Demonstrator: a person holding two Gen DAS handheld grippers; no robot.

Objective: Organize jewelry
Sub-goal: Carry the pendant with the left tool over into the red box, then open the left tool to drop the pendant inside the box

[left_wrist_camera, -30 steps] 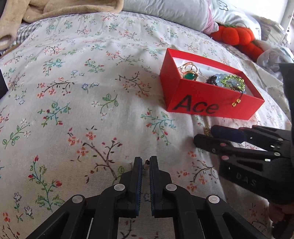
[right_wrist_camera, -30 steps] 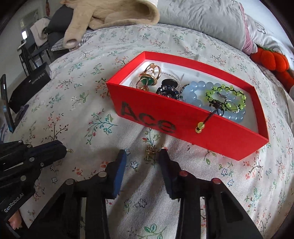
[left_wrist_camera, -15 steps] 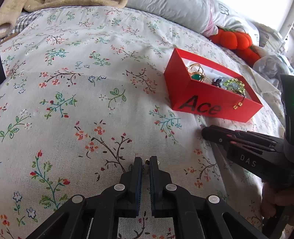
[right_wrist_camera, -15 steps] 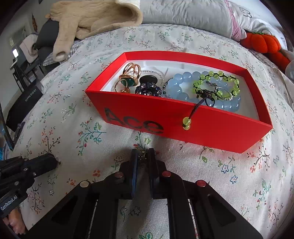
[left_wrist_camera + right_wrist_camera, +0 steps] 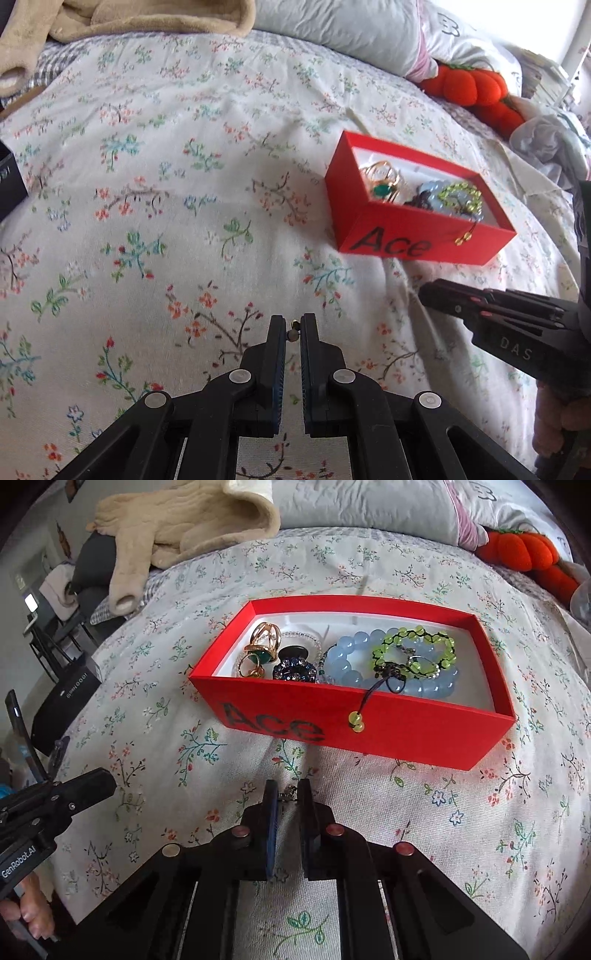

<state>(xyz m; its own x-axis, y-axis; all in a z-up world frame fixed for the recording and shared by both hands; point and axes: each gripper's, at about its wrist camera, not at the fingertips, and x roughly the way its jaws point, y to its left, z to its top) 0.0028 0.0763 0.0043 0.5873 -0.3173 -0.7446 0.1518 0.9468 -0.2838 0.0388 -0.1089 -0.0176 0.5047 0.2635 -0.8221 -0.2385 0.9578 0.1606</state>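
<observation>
A red box [image 5: 424, 242] [image 5: 388, 731] marked "Ace" lies on the floral bedspread. It holds gold rings [image 5: 263, 646], a dark jewelled piece [image 5: 295, 668], a pale blue bead bracelet [image 5: 354, 657] and a green bead bracelet [image 5: 417, 646] whose cord end hangs over the front wall. My left gripper [image 5: 294, 328] is shut on a small gold earring [image 5: 293, 331], lifted off the bedspread left of the box. My right gripper [image 5: 287, 796] is shut on another small gold piece [image 5: 288, 797] just before the box's front wall. Each gripper shows in the other's view.
A beige garment [image 5: 177, 531] and grey pillows [image 5: 369, 506] lie at the far end of the bed. Orange pumpkin plush toys [image 5: 476, 92] sit far right. A black case [image 5: 62, 698] and other items stand off the bed's left side. A hand [image 5: 33, 912] holds the left gripper.
My right gripper's jaws came together on the small gold piece in front of the box and lifted it slightly. My left gripper rose a little, still pinching its earring.
</observation>
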